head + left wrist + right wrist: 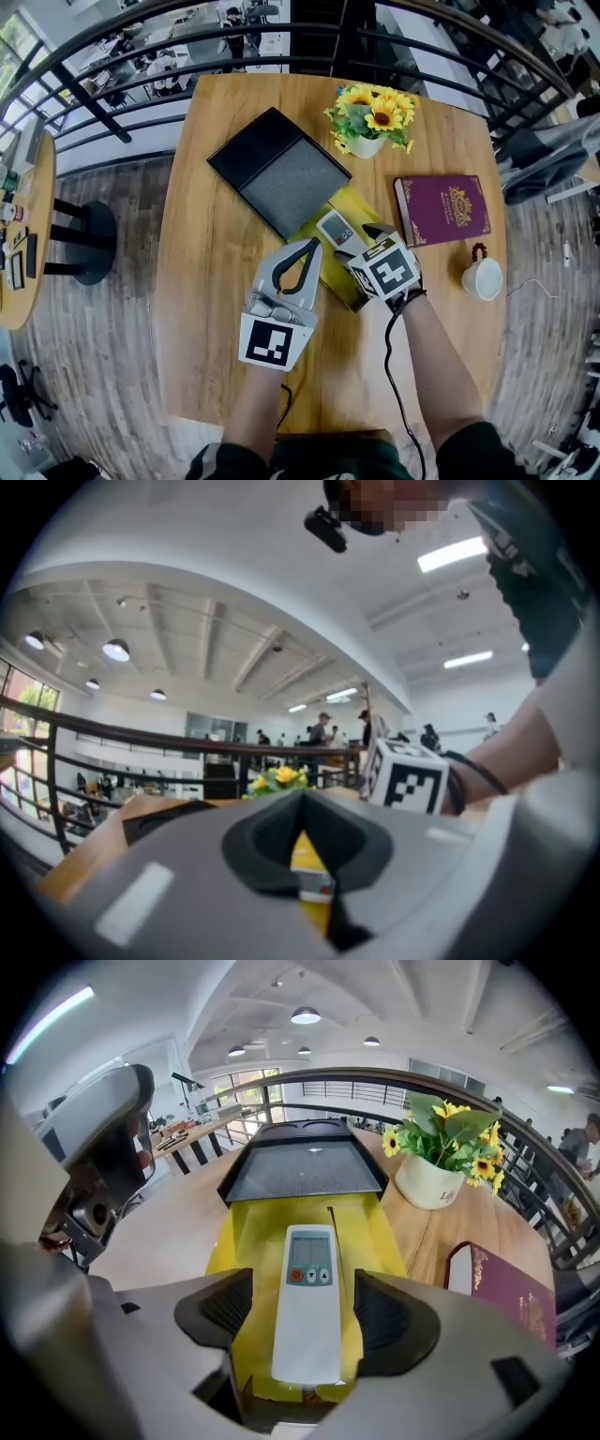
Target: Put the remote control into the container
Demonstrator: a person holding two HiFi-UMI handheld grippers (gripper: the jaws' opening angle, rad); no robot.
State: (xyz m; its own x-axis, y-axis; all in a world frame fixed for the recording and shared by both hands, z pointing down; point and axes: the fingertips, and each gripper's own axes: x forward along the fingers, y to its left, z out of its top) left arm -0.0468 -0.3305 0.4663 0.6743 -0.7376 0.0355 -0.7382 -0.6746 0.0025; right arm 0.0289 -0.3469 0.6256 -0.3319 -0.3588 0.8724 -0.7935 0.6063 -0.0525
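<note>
A white remote control [307,1302] [334,229] with a small screen and a red button lies lengthwise in a shallow yellow container [246,1232] [349,204] at the table's middle. My right gripper [302,1316] [356,251] straddles the remote's near end. It is open, with a gap of yellow showing on each side between the dark pads [225,1309] and the remote. My left gripper [314,247] [302,803] is shut, its tips together at the container's left edge. Whether they pinch that edge is unclear.
A black tray [281,173] [302,1168] lies just beyond the yellow container. A pot of sunflowers [370,117] [441,1152] stands at the back. On the right lie a maroon book [442,208] [502,1288] and a white cup [481,278]. A dark railing runs behind the table.
</note>
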